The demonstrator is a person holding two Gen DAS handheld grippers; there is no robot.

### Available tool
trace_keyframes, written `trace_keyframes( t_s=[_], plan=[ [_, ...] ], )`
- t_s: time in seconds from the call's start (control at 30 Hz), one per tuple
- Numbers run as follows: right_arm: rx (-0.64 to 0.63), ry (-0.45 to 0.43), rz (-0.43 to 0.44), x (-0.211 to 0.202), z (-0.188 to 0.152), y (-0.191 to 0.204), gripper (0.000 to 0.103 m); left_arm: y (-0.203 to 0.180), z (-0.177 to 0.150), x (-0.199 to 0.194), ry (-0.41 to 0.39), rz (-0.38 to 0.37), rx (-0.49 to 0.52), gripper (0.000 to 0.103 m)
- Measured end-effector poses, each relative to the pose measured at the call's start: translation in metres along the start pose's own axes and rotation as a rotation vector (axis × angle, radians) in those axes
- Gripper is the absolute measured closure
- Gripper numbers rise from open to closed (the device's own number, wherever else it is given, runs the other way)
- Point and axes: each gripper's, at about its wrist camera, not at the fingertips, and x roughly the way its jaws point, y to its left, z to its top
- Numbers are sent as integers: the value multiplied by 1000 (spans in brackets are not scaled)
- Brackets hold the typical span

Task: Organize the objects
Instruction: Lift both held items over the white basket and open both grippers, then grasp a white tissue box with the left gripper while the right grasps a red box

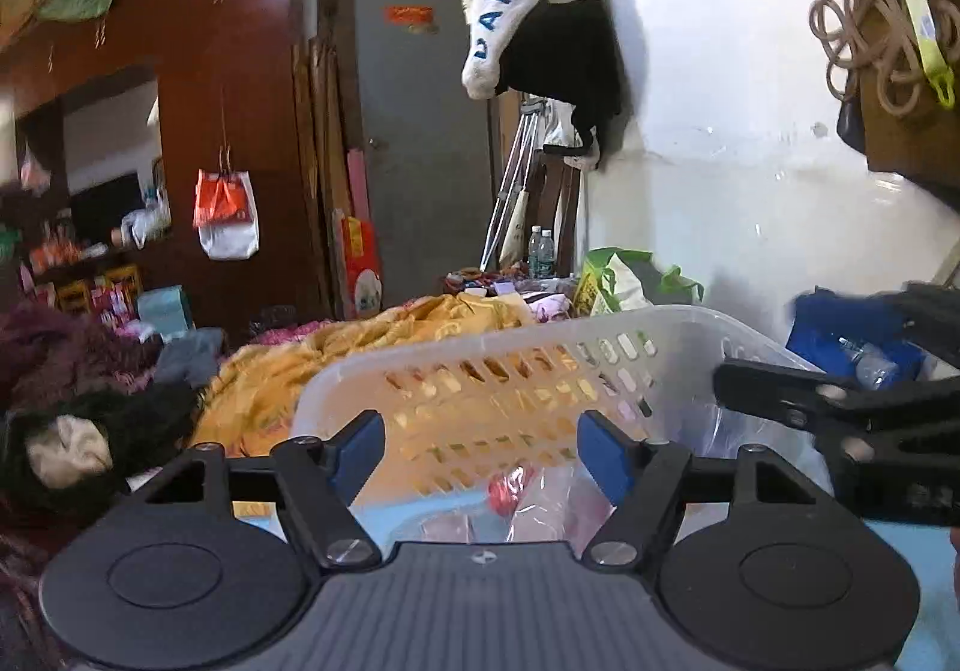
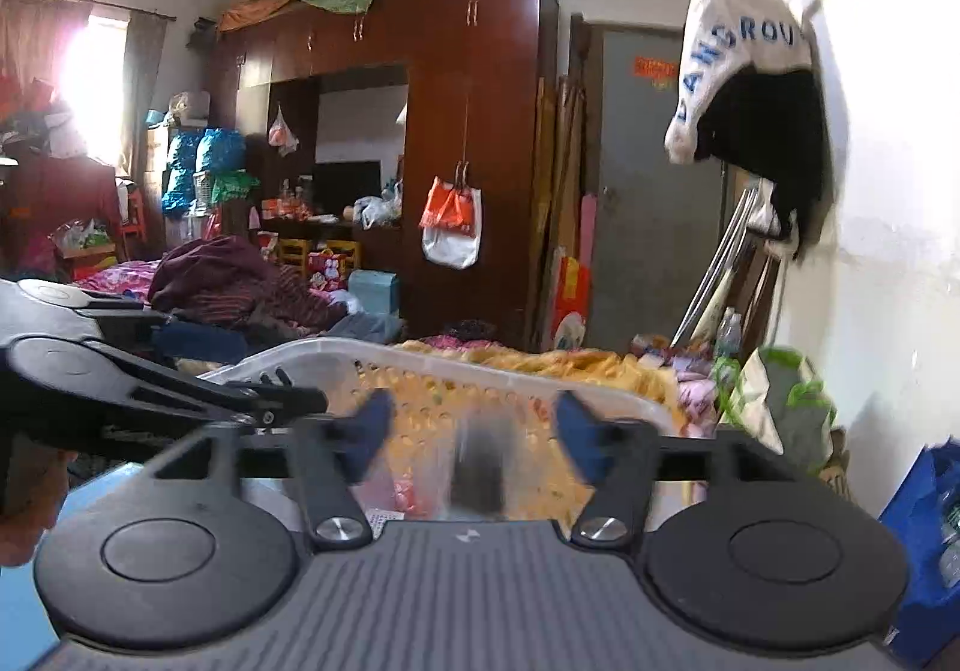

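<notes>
A: Basket [image 1: 480, 371] — white plastic, slotted walls, sitting just ahead of both tongs. Inside it I can make out clear plastic bags [image 1: 540, 497] with something red and pink in them. So part of the sorting looks done: some items are already in the basket.

B: State of the tongs?

A: Left tongs [image 1: 480, 449] released, blue pads apart, nothing between them. Right tongs [image 2: 474, 431] also spread. In the right wrist view a dark blurred object [image 2: 480, 467] sits in the gap between the pads, touching neither as far as I can tell — too smeared to name, and I cannot say whether it lies in the basket or hangs above it.

B: What is left?

A: My judgement: plenty. The bed behind the basket carries a yellow blanket [image 1: 360, 347] and scattered clothes, and the room is cluttered. Which of these belong to the task, the pictures do not say.

B: Orientation of the basket?

A: Upright, open side up. Its long axis runs across the left wrist view, left to right, with the far right end rising slightly in the picture. The long slotted wall faces the tongs.
</notes>
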Motion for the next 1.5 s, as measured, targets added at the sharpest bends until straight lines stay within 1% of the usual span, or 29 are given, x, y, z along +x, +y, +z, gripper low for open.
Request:
trace_keyframes(
  t_s=[0.07,0.1,0.17,0.27,0.33,0.37,0.47,0.5,0.6,0.63,0.73,0.8,0.87,0.97,1.1,1.17,1.23,1.3,1.37,1.43,1.5],
  plan=[
    [0,-27,-29,-18,-8,0,6,4,-14,-24,-33,-4,-29,29],
    [17,-38,-15,-29,-13,-3,5,3,-21,-37,-54,-5,-26,28],
    [67,-59,29,-55,-31,-8,0,-3,-50,-72,-117,-30,-4,22],
    [162,-31,66,-92,-68,-10,0,-12,-99,-108,-183,-58,29,21],
    [240,-22,93,-111,-92,-11,0,-17,-125,-122,-198,-70,43,21],
    [253,-21,99,-120,-105,-8,0,-18,-137,-128,-205,-71,37,21],
    [254,-53,47,-140,-131,1,0,-19,-160,-140,-203,-92,5,21],
    [238,-55,39,-141,-134,3,0,-20,-168,-144,-211,-93,-9,21],
    [176,-38,6,-137,-136,16,0,-28,-188,-158,-271,-80,-8,21],
    [160,-39,7,-136,-137,21,0,-32,-193,-161,-283,-69,-1,21],
    [108,-43,7,-132,-139,34,0,-50,-201,-163,-314,-71,55,21],
    [109,-70,24,-137,-144,37,0,-60,-204,-159,-317,-45,89,21],
    [127,-69,52,-138,-146,35,0,-65,-206,-154,-305,-44,105,21],
    [125,-40,54,-133,-147,34,1,-65,-207,-147,-267,-50,107,21],
    [113,1,47,-130,-151,41,13,-57,-213,-145,-258,-47,112,21],
    [106,3,42,-131,-152,45,14,-52,-213,-144,-255,-35,95,21],
    [102,10,30,-131,-154,47,19,-47,-214,-145,-258,-30,84,21],
    [110,20,27,-130,-155,47,30,-47,-216,-147,-275,-7,90,21],
    [111,38,29,-126,-156,47,36,-51,-217,-148,-286,13,110,21],
    [102,48,22,-123,-157,49,36,-56,-218,-147,-275,-9,136,21],
    [96,52,19,-122,-158,50,36,-63,-220,-146,-267,-13,168,21]
  ],
)
